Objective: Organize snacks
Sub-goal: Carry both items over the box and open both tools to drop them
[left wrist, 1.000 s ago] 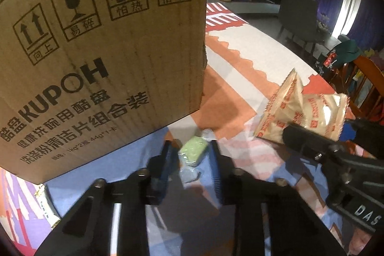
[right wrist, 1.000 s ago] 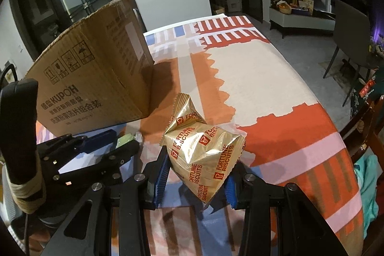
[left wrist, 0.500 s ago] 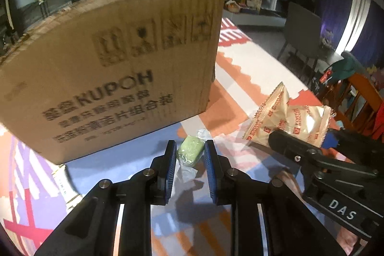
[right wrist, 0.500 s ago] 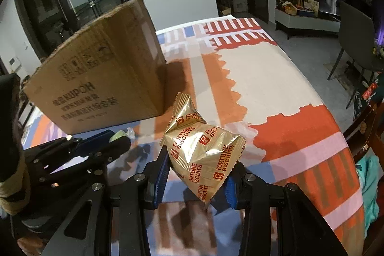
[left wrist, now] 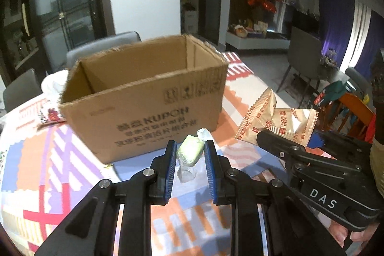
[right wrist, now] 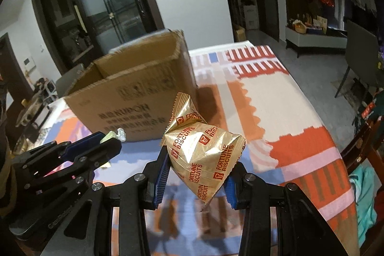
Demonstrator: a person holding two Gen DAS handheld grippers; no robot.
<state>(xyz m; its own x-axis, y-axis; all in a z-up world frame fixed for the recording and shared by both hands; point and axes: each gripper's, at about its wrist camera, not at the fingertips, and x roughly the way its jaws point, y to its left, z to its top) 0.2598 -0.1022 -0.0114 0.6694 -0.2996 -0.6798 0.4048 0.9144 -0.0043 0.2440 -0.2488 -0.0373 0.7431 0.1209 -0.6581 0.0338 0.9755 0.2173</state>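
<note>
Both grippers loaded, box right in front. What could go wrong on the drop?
1. The left gripper pinches the small green candy by its body only, with the twisted wrapper ends free; it may slip out short of the cardboard box.
2. The gold biscuit bag in the right gripper is puffy and held near one end, so it could pivot or squeeze out.
3. The grippers sit close side by side, so they may bump over the box opening.

The floor of the open brown cardboard box (left wrist: 148, 97) is hidden by its near wall, its printed symbols are blurred beyond reading, and the crinkled white wrapper (left wrist: 51, 88) at its far left is partly concealed.
</note>
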